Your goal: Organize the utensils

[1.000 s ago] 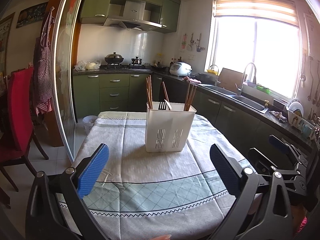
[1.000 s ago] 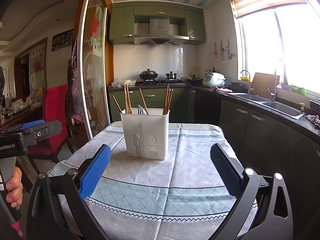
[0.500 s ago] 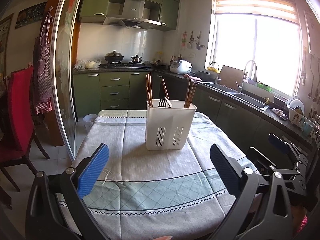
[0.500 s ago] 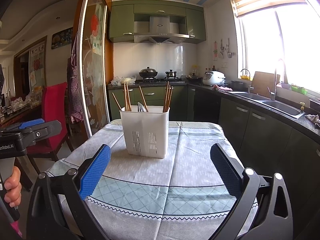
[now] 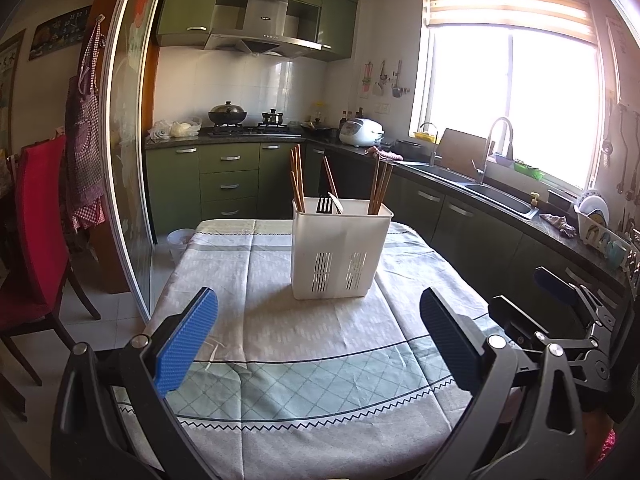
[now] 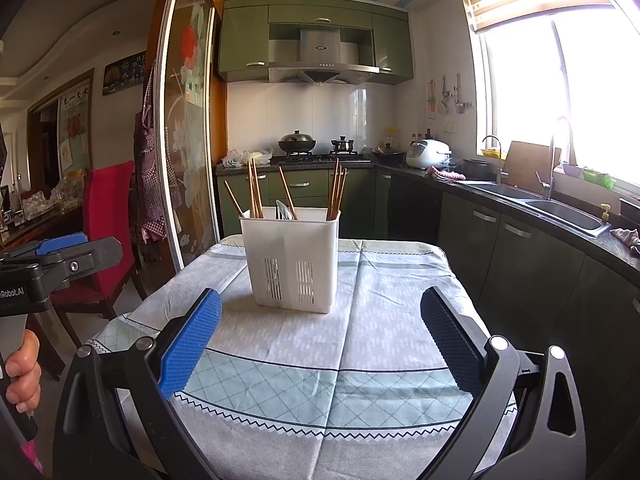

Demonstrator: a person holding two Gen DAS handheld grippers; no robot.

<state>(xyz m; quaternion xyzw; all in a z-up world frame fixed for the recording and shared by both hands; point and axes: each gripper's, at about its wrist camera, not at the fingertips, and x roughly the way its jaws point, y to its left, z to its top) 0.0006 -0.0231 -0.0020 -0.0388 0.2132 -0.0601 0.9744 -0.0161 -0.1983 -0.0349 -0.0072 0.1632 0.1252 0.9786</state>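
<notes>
Left wrist view: we hold our left tool point(image 5: 319, 346) spread wide and empty above the near edge of the surface point(image 5: 320, 384), with our right tool point(image 6: 321, 346) likewise spread and gripping nothing. Farther along the patterned cloth stands a white utensil holder point(image 5: 340, 254), well apart from both tools. Wooden chopsticks point(image 5: 297, 178) stand upright in its outer compartments, and a black fork point(image 5: 325, 205) pokes up near the middle.
</notes>
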